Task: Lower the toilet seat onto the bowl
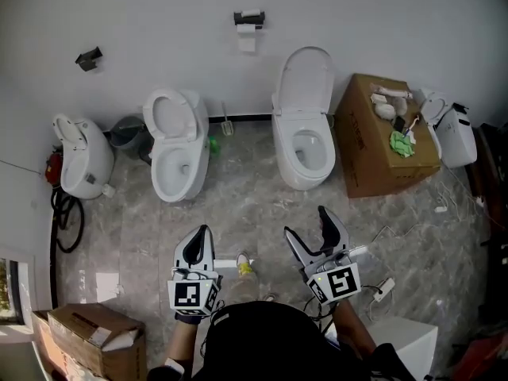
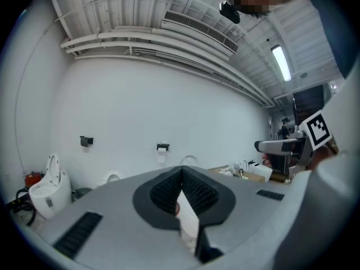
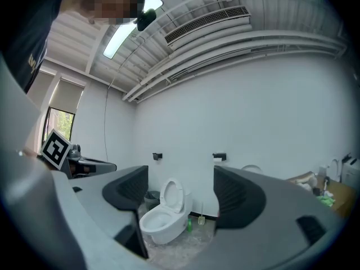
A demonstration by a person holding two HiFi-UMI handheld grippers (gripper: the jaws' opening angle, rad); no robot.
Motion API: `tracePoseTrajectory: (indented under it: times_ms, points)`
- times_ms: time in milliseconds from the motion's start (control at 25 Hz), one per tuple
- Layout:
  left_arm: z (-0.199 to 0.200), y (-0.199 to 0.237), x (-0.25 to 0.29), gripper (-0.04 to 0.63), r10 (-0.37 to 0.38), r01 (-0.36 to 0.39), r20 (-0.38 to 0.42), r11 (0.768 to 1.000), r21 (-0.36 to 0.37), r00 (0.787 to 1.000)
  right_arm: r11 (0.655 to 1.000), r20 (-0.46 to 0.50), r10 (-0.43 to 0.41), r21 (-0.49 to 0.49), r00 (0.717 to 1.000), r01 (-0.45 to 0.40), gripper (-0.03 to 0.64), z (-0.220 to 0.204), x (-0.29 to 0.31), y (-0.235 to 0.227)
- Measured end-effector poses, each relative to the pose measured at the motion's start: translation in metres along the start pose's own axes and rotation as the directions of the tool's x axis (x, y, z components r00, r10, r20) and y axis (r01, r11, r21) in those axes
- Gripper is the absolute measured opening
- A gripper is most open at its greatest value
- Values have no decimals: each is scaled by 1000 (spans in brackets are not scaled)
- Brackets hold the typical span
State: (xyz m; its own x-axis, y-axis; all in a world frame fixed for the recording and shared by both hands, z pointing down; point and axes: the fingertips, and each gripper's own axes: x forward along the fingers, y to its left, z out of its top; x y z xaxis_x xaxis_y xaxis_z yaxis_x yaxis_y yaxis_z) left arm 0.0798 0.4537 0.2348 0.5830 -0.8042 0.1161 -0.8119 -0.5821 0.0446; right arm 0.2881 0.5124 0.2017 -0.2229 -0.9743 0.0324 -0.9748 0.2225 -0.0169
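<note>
Left gripper [image 1: 203,235] pressed together, right gripper [image 1: 305,222] spread and empty, bottom centre.
Toilet seat [image 1: 170,114] stands raised above its bowl [image 1: 181,169], upper left.

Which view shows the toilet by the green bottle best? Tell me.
Right gripper view: the toilet sits centred, side-on, its seat clearly upright. The head view shows it from above, seat foreshortened. The left gripper view shows only the seat's top.
</note>
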Motion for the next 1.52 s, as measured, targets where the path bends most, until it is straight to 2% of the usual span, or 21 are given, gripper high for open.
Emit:
tracePoseTrajectory:
  times_ms: [320, 600, 760, 920, 1120, 1360, 1520]
  points:
    - [25, 75, 69, 11, -1, 1, 28, 1000, -11, 1000, 999, -4, 25, -35, 1000, -25, 362, 17, 107, 4]
    - [22, 141, 101, 11, 20, -20, 25, 1000, -19, 999, 998, -22, 34, -46, 999, -35, 360, 14, 176, 17]
    - [16, 161, 108, 11, 51, -51, 11, 997, -62, 999, 998, -59, 44, -43, 997, -46, 359, 10, 197, 18]
    - [19, 182, 126, 11, 78, -77, 24, 995, -69, 997, 995, -45, 76, -67, 996, -79, 357, 17, 234, 17]
    - [15, 206, 151, 11, 130, -129, 10, 989, -78, 991, 991, -52, 126, -45, 991, -129, 357, 7, 280, 9]
    - [6, 253, 194, 11, 217, -219, -31, 972, -91, 976, 979, -78, 199, -29, 977, -201, 348, -6, 360, -5]
    - [15, 276, 229, 11, 249, -251, -34, 963, -94, 968, 967, -102, 249, -28, 963, -253, 348, -12, 417, -18]
